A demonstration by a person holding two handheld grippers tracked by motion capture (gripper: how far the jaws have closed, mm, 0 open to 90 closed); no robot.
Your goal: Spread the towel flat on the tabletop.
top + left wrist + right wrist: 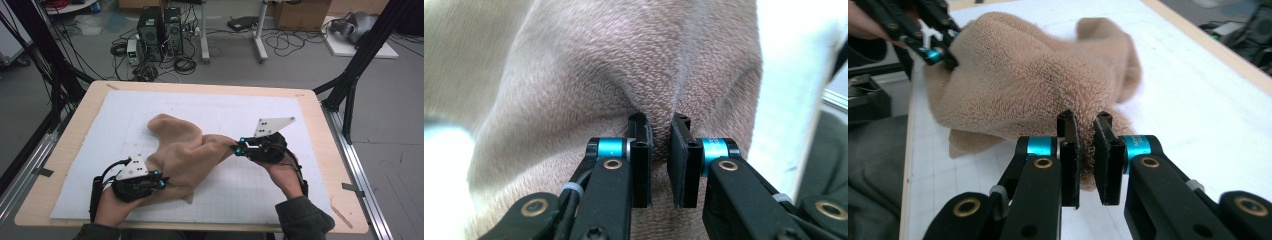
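On my left, the left gripper (pixel 161 180) has its jaws pinched tight on the near edge of the tan towel (pixel 185 155), pile bunched between the pads. The towel sits mid-mat on the white mat (pixel 100 130), crumpled and partly lifted between my two hands. It looks soft, light and limp, so I expect it to sag and fold wherever it isn't held; corners and hems are the best places to grip. On my right, the right gripper (pixel 239 147) is clamped on another edge, terry squeezed between its jaws.
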